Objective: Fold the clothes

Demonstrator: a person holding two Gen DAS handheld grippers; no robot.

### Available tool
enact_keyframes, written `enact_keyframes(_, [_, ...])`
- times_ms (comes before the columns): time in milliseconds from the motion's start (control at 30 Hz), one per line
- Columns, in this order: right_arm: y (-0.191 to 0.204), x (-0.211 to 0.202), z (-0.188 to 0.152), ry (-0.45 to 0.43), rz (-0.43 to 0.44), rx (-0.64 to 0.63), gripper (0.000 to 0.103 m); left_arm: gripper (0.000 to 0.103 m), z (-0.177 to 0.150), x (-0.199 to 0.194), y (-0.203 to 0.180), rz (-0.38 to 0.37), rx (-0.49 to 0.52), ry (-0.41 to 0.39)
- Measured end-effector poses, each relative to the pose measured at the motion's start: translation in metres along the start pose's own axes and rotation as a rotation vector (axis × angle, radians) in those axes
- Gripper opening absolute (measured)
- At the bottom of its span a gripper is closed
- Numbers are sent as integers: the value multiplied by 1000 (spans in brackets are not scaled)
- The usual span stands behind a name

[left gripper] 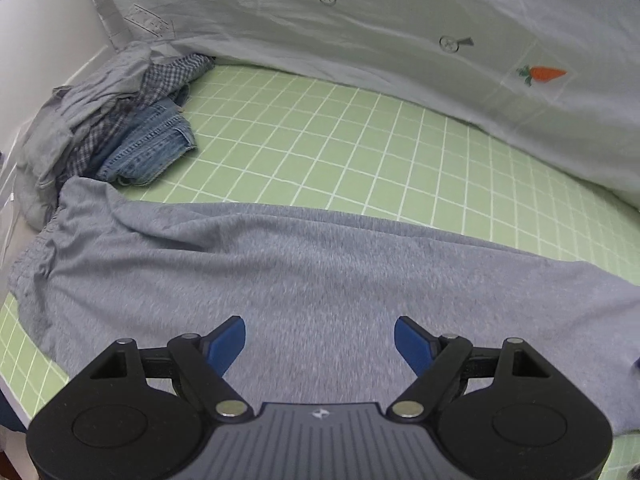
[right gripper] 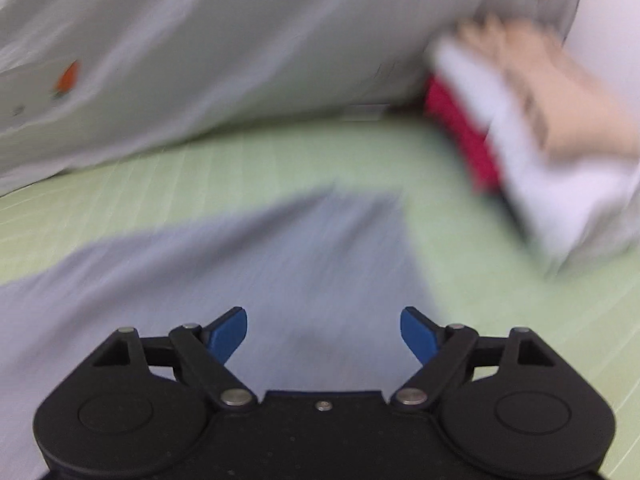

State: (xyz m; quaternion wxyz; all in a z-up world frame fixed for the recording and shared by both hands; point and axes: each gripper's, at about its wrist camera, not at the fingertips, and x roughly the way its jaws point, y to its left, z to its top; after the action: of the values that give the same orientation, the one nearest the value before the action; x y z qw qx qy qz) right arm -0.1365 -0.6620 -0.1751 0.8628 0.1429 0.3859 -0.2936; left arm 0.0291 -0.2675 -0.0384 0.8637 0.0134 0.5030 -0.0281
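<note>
One grey garment (left gripper: 280, 280) lies spread out; one heap of unfolded clothes (left gripper: 112, 120) far left; perhaps three folded pieces (right gripper: 540, 140), blurred, far right; one carrot-embroidered quilt (left gripper: 400, 40).

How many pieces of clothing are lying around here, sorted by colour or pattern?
Grey garment spread flat: 1
Blue denim: 1
Blue checked: 1
Grey, crumpled in the pile: 1, perhaps more
Folded stack (red, white, beige; blurred): 3 layers
Total: about 7

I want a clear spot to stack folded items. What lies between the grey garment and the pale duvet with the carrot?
Only bare green grid sheet separates the grey garment from the pale duvet, as the left wrist view shows.
</note>
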Motion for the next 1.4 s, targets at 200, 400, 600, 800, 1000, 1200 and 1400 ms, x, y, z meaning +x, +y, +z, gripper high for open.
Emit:
enact_keyframes(200, [-2, -19, -36, 66, 10, -7, 90, 91, -29, -40, 27, -3, -42, -61])
enact_keyframes(400, [-10, -44, -51, 41, 75, 82, 99, 93, -69, -64, 52, 51, -13, -88])
enact_keyframes(600, [12, -81, -73, 40, 146, 221, 99, 94, -80, -59, 93, 37, -64, -64])
enact_keyframes(800, [86, -111, -92, 18, 98, 142, 101, 94, -63, -27, 141, -64, -27, -60])
enact_keyframes(1000, [171, -140, -106, 1, 48, 141, 101, 94, -19, 14, 231, -120, -126, -15])
enact_keyframes(1200, [238, -145, -122, 44, -19, 149, 101, 95, 16, 47, 318, -59, -173, 2])
enact_keyframes(1400, [290, -148, -124, 86, -53, 70, 101, 95, 30, 83, 377, -6, -220, 40])
